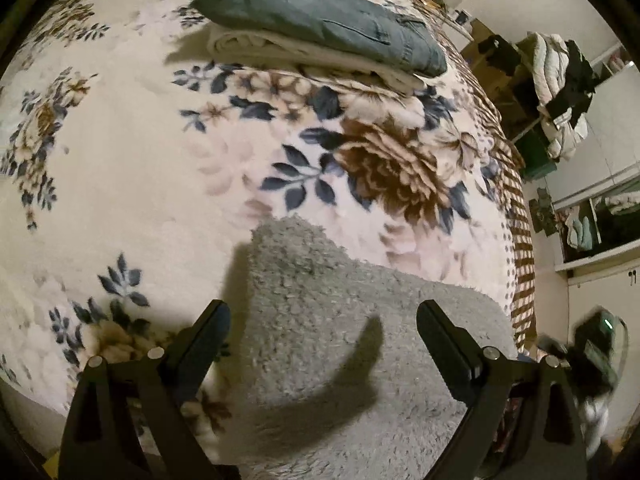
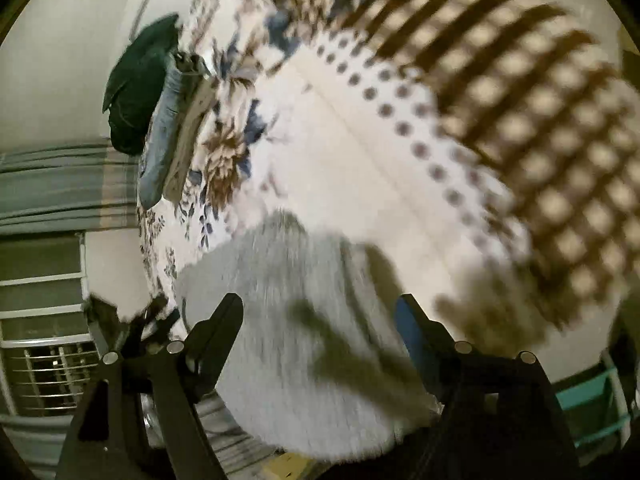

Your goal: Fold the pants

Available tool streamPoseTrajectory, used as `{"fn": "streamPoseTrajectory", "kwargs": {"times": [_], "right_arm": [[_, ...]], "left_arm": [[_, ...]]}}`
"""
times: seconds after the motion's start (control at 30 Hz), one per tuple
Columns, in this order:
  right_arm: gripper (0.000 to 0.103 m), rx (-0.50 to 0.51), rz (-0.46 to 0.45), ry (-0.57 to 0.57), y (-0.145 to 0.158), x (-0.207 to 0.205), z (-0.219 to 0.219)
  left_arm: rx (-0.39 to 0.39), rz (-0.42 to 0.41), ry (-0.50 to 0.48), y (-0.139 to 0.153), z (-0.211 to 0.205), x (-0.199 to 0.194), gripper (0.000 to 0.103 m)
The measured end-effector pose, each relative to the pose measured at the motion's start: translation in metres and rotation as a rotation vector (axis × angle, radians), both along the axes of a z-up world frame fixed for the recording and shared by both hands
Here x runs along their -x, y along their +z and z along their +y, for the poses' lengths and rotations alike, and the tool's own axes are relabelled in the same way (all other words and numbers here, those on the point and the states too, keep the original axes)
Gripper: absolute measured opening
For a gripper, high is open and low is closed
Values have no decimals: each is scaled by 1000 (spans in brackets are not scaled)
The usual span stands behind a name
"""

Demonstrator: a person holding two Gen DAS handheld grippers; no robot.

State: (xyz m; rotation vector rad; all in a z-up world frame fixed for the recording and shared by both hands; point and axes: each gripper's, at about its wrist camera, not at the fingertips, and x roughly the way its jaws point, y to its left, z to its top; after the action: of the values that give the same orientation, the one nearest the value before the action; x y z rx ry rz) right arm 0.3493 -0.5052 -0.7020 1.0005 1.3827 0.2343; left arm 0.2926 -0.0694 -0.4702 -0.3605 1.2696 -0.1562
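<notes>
Grey fuzzy pants [image 1: 340,340] lie folded on the floral blanket [image 1: 140,200] near the bed's edge. My left gripper [image 1: 322,320] hangs open above them, its fingers spread wide and touching no cloth. In the right wrist view the same grey pants [image 2: 304,320] lie below my right gripper [image 2: 320,312], which is open with nothing between its fingers; that view is motion-blurred. My right gripper also appears as a dark blur at the right edge of the left wrist view [image 1: 592,352].
A stack of folded clothes, blue jeans [image 1: 320,20] on top of a cream garment [image 1: 280,52], sits further back on the bed. A dark green cushion [image 2: 136,88] lies behind it. A cluttered rack with clothes [image 1: 560,92] stands beyond the bed's checked border [image 1: 516,208].
</notes>
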Motion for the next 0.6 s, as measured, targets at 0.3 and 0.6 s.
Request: {"fn": "streamPoseTrajectory", "kwargs": {"times": [0.3,0.6], "right_arm": [[0,105,-109,-137,2,-38,17],[43,-26,22,-74,-29,-27,16]], "left_arm": [[45,36,86,-22,22,5,95],[64,70,92,-35,29,3,95]]}}
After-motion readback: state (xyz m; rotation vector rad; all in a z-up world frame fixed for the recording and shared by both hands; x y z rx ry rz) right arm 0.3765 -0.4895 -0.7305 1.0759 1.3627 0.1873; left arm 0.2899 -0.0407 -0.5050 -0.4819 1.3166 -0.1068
